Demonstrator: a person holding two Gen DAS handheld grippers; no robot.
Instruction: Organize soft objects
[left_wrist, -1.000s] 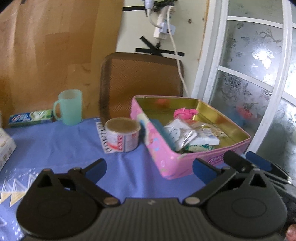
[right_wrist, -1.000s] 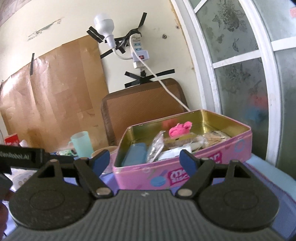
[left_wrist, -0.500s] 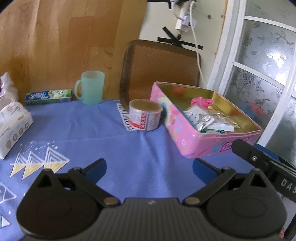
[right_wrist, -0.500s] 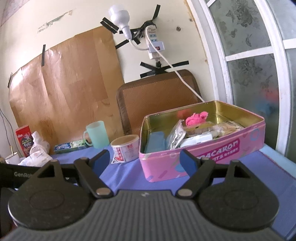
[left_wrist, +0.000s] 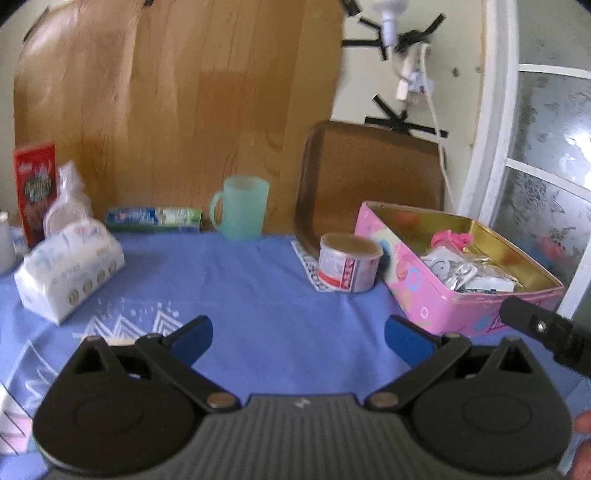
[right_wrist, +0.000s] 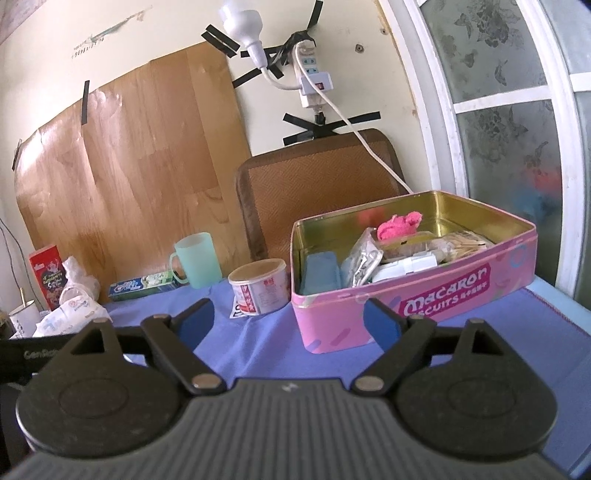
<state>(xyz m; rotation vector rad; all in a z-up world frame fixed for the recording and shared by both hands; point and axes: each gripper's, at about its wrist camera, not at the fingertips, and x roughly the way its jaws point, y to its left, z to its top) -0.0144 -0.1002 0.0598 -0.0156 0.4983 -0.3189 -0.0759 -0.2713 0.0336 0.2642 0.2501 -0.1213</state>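
Note:
A pink macaron tin (left_wrist: 439, 310) (right_wrist: 417, 314) stands open at the right of the blue tablecloth. It holds a pink soft item (left_wrist: 450, 239) (right_wrist: 400, 224), packets and a blue pad (right_wrist: 320, 274). A white tissue pack (left_wrist: 68, 271) (right_wrist: 72, 314) lies at the left. My left gripper (left_wrist: 297, 338) is open and empty over the cloth, well short of both. My right gripper (right_wrist: 288, 323) is open and empty, just in front of the tin's near corner. Part of the right gripper shows in the left wrist view (left_wrist: 546, 332).
A round labelled tub (left_wrist: 349, 266) (right_wrist: 260, 286) sits left of the tin. A green mug (left_wrist: 240, 212) (right_wrist: 195, 260) and a toothpaste box (left_wrist: 155, 218) (right_wrist: 142, 286) stand at the back. A red carton (left_wrist: 35, 184) is far left. A brown mat (left_wrist: 369, 173) leans on the wall.
Both grippers have drawn back and swung left from the tin. The tissue pack, red carton and more of the cloth have come into view. Both stay open.

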